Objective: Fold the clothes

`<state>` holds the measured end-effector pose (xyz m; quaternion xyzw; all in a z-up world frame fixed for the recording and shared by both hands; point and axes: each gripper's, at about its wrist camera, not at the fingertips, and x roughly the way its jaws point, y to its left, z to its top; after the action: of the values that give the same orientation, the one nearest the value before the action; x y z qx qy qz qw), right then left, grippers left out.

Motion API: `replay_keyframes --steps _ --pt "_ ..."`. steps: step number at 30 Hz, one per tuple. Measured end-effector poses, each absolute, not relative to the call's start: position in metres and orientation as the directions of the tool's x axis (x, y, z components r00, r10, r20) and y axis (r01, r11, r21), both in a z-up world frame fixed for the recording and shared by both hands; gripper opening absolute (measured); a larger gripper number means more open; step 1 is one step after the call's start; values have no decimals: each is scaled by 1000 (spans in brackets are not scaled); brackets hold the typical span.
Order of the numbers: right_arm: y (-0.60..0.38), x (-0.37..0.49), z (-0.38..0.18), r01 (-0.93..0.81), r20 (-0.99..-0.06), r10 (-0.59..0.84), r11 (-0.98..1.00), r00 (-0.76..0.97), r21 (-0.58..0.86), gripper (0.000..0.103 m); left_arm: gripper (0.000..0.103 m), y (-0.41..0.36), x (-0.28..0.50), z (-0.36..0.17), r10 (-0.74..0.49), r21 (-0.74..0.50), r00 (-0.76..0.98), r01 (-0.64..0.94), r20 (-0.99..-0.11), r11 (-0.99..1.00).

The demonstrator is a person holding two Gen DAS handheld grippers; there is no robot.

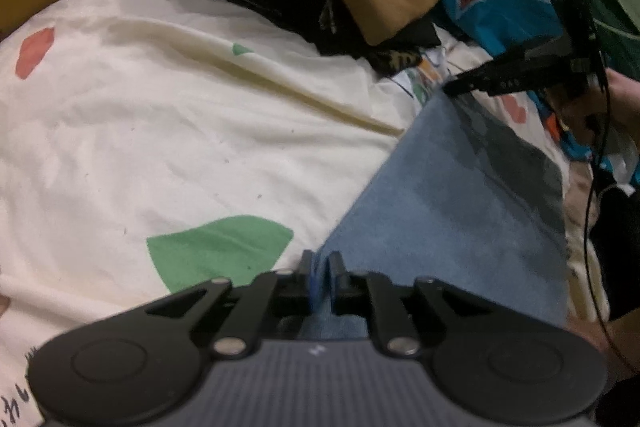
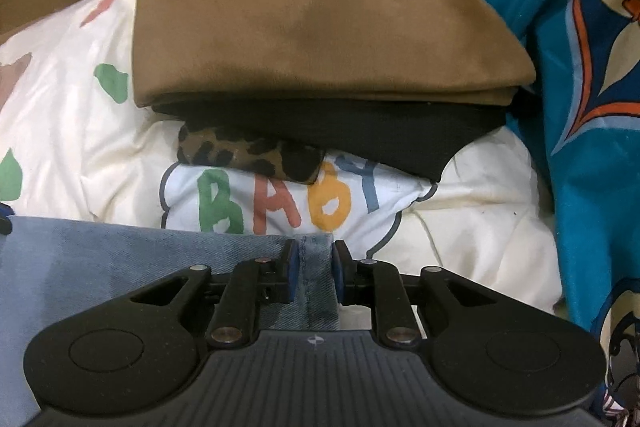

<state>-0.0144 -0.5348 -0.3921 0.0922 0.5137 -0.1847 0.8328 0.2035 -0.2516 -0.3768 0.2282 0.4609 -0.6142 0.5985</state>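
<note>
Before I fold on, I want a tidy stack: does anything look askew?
Yes. In the pile, a leopard-print piece pokes out crumpled from under the black layer and tan top, lying over the BABY print.

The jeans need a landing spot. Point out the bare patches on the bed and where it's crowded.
Bare cream duvet lies open between the blue denim and the folded stack with the tan garment on top, around the green leaf print. It is crowded beside the teal patterned fabric, and around the "BABY" print under the stack's front edge.
</note>
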Motion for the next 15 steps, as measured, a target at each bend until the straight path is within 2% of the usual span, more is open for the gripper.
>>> replay_keyframes --steps 3,7,15 --pt "-536 -16 -381 418 -890 -211 908 404 -25 28 28 -239 211 -366 -542 -283 -146 942 -828 180" --pt "-530 -22 -364 407 -879 -194 914 435 0 31 28 -206 229 -355 -546 -262 -84 930 -834 258" --pt "-501 -5 -338 300 -848 -71 948 525 106 32 32 -113 255 -334 -504 -193 45 891 -862 410"
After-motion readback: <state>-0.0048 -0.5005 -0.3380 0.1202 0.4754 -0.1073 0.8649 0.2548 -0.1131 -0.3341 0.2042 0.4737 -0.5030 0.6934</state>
